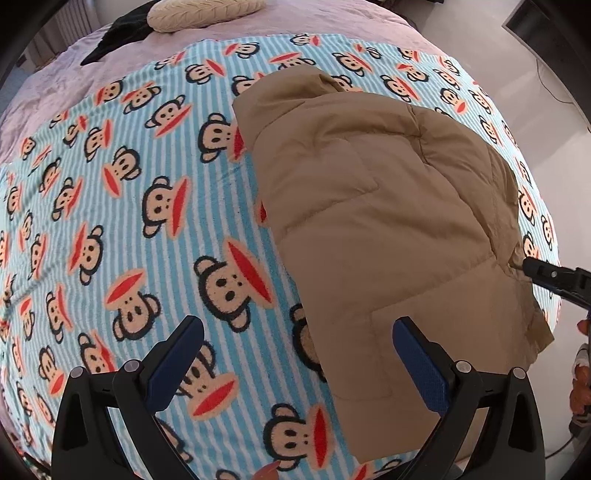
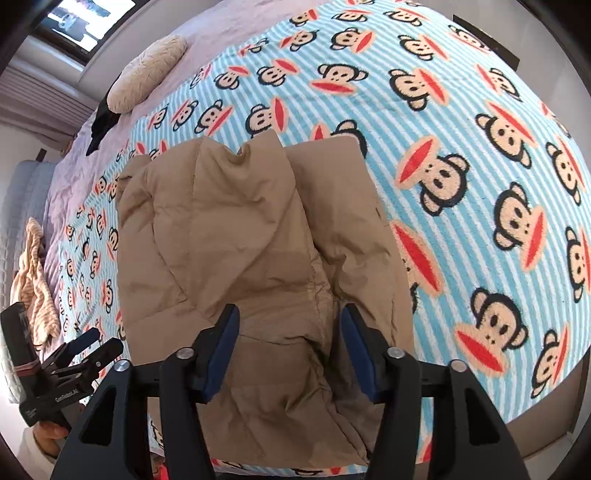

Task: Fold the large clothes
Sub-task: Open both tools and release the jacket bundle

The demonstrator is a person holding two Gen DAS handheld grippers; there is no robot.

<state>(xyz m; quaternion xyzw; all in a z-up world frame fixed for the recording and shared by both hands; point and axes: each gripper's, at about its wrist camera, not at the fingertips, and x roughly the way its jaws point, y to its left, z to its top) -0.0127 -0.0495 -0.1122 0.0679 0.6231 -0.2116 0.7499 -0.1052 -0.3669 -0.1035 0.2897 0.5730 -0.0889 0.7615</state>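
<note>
A tan padded jacket lies folded lengthwise on a blue-striped monkey-print blanket. In the right wrist view the jacket fills the middle on the same blanket. My left gripper is open above the jacket's near left edge, holding nothing. My right gripper is open, its jaws standing either side of a raised fold of the jacket. The right gripper's tip also shows in the left wrist view, touching the jacket's right edge. The left gripper shows in the right wrist view, open.
A cream cushion and a black garment lie at the far end on a lilac bedspread. A striped beige cloth lies at the left of the bed. The bed's edge and the floor are at the right.
</note>
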